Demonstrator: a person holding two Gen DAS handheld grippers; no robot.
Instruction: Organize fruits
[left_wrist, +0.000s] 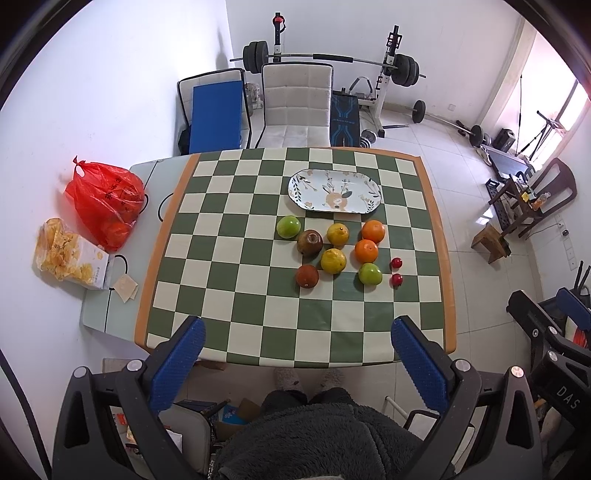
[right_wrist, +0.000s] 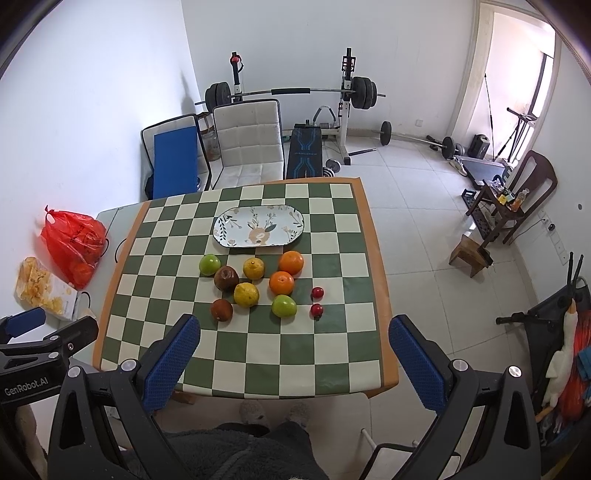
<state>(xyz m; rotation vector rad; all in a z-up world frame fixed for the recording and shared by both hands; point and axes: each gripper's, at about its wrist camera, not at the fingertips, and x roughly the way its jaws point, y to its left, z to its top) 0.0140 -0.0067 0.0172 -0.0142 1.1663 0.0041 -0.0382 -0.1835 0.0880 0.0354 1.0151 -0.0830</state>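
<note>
Plate (left_wrist: 299, 184): empty, nothing placed yet.
Fruit (left_wrist: 333, 260): ten loose pieces, just beside plate.
Left hand-held gripper (left_wrist: 297, 354): released, empty.
Right hand-held gripper (right_wrist: 293, 356): released, empty.

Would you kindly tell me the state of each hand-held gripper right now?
Left hand-held gripper: open, holding nothing, above the table's near edge.
Right hand-held gripper: open, holding nothing.

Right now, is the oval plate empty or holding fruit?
Empty. The oval plate shows only its printed pattern; all the fruit sits on the checkered cloth nearer the person.
</note>
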